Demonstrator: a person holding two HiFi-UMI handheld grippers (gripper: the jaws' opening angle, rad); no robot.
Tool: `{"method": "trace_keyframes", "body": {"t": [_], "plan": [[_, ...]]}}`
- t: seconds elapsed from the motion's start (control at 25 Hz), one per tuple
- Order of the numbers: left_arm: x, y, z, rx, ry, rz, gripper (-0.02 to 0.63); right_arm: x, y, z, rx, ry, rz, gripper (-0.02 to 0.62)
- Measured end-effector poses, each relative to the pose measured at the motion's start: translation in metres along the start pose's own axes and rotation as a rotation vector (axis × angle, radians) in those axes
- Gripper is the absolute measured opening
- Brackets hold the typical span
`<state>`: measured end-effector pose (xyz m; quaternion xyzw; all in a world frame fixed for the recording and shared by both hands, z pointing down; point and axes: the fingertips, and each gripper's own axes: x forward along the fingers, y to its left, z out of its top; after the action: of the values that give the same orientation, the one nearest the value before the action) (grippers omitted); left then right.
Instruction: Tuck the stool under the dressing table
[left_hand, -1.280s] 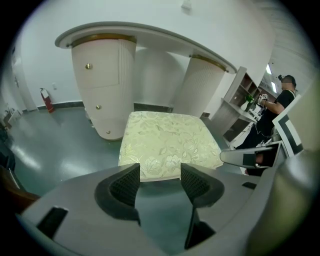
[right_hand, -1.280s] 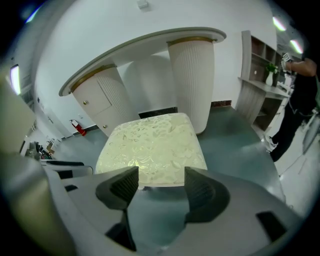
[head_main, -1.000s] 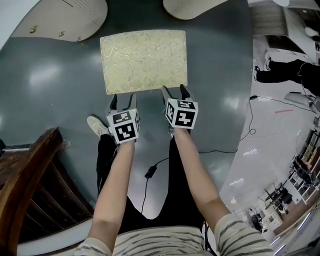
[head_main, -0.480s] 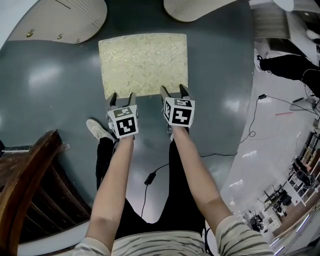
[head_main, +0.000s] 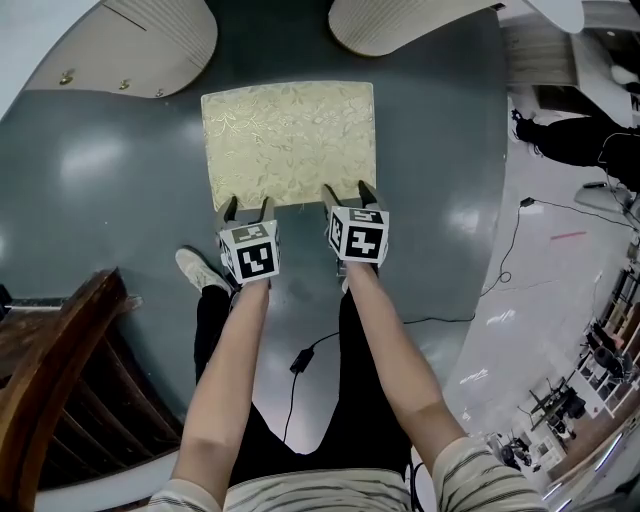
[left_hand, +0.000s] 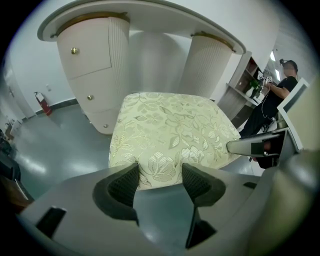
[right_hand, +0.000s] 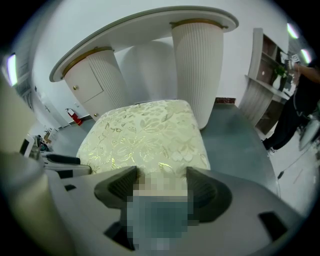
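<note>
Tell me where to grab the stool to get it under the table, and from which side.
Grip the stool by its near edge, from the person's side, left gripper and right gripper spaced apart. The seat is a flat rectangle, that edge faces both open grippers, and the gap under the table lies beyond the far edge, so an even push should keep it straight.

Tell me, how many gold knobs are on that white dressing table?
3 knobs, all on the left pedestal: top knob, middle knob, bottom knob low down. The right pedestal shows only its ribbed side, so more may be hidden.
</note>
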<state>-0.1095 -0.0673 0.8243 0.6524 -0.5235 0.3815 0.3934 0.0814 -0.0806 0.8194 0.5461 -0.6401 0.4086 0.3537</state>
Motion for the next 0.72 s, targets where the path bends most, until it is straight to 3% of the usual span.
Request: {"method": "trace_keyframes", "body": {"t": [0.72], "plan": [[0.011, 0.005, 0.024, 0.0, -0.041, 0.004, 0.262, 0.013, 0.0, 0.029, -0.027, -0.056, 0.025, 0.31]]}}
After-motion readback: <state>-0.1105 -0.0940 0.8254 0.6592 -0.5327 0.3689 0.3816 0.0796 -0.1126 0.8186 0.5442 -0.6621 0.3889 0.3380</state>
